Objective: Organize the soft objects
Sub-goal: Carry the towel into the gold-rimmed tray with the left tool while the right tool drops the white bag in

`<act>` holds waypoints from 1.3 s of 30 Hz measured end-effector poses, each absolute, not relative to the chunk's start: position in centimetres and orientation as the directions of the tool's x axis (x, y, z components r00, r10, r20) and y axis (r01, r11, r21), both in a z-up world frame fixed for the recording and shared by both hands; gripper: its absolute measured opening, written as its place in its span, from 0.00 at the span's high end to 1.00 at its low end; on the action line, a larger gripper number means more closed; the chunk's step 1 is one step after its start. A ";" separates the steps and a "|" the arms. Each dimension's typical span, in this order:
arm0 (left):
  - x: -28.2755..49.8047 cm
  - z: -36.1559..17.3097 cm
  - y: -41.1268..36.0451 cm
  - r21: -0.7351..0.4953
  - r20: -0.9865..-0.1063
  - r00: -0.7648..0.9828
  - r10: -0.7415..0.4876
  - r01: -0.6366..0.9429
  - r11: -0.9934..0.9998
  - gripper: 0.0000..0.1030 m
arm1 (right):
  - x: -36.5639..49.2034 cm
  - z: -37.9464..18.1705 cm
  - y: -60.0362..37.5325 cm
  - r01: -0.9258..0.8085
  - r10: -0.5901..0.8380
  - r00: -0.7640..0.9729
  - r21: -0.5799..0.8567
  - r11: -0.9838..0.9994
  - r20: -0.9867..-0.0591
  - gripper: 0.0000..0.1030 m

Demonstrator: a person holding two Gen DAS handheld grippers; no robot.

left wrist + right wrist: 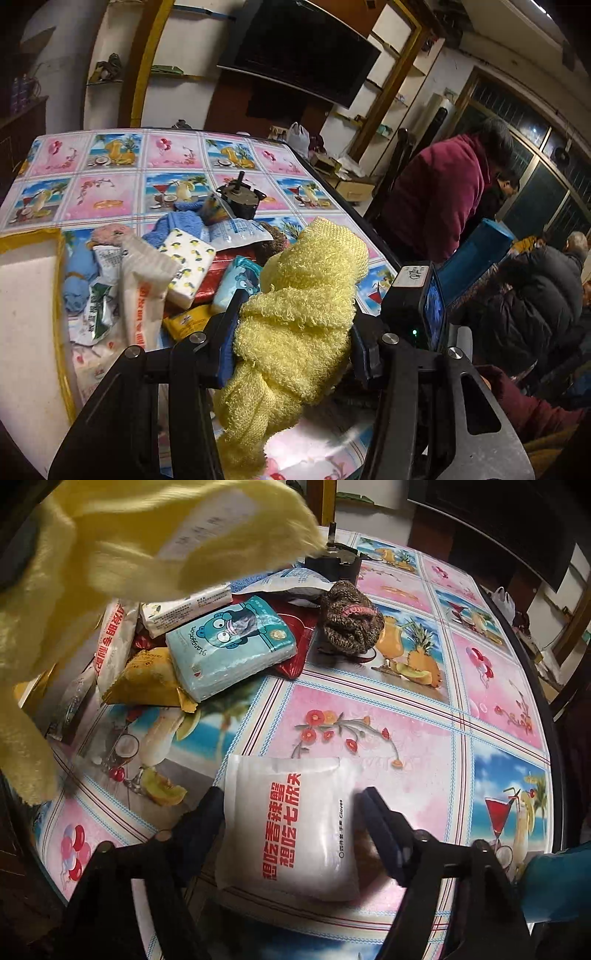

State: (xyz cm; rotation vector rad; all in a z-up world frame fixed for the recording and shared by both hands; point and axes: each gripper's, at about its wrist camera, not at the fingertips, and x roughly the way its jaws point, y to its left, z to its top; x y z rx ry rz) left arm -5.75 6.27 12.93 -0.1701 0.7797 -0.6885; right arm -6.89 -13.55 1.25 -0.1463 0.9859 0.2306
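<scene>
The left tongs (291,354) gripped the yellow towel (306,295) clear of the pile, while the right tongs (291,823) pinched a white packet (291,827) above the surface (424,738), seemingly for sorting.

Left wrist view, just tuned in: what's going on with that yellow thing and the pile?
A person with two handheld grippers is sorting soft items on the patterned table. The left gripper is shut on a yellow towel, lifted above the heap of packets beside a teal tissue pack. The right gripper has its fingers either side of a white glove packet lying on the table; whether they are pressing it is unclear.
</scene>
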 end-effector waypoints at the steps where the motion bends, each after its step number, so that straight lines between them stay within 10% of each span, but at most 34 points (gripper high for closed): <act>1: -6.2 13.1 7.3 -0.395 -0.577 0.520 -0.630 0.497 0.772 0.53 | -7.0 1.4 -13.6 -0.254 0.126 0.529 -0.016 0.967 -0.839 0.50; 13: -10.0 13.5 19.6 -0.490 -0.465 0.678 -0.569 0.338 0.803 0.52 | -9.3 4.7 -14.7 -0.203 0.182 0.571 0.078 0.976 -0.800 0.58; 29: 1.4 7.4 31.0 -0.541 -0.629 0.660 -0.410 0.008 0.841 0.52 | -2.9 11.2 5.7 -0.528 0.442 0.507 0.139 0.838 -0.740 0.58; 39: 4.7 4.1 34.8 -0.666 -0.593 0.642 -0.486 -0.052 0.745 0.46 | 3.6 7.9 16.2 -0.538 0.339 0.532 -0.001 0.843 -0.776 0.54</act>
